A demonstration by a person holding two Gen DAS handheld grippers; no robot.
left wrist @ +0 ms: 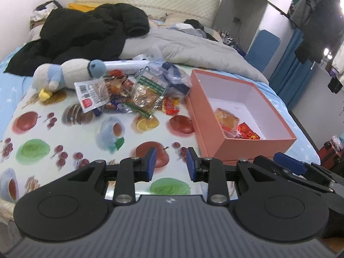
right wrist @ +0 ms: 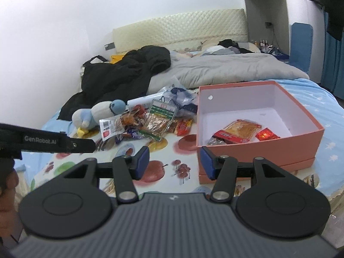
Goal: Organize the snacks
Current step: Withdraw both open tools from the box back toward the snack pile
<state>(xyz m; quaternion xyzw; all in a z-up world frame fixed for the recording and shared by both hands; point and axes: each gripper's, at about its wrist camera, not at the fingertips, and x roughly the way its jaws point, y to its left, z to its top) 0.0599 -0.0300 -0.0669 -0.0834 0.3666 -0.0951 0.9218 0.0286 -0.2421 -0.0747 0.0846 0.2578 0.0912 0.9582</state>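
Note:
A pile of wrapped snacks [left wrist: 137, 94] [right wrist: 150, 122] lies on a fruit-print cloth [left wrist: 64, 137] on the bed. To its right stands an open pink box [left wrist: 212, 129] [right wrist: 258, 148] with a few snack packets [left wrist: 228, 118] [right wrist: 240, 131] inside. My left gripper [left wrist: 171, 163] hovers open over the cloth, short of the pile, with nothing between its blue pads. My right gripper [right wrist: 174, 162] is open and empty too, close to the box's near left corner. The right gripper's finger [left wrist: 288, 164] shows at the right edge of the left wrist view.
A plush toy [left wrist: 68, 73] [right wrist: 99, 111] lies left of the pile. Behind it are a black jacket [left wrist: 86, 34] and a grey quilt [left wrist: 193, 47]. A white tube [left wrist: 126, 65] rests behind the snacks. The left device's strap [right wrist: 43, 143] crosses the right wrist view's left side.

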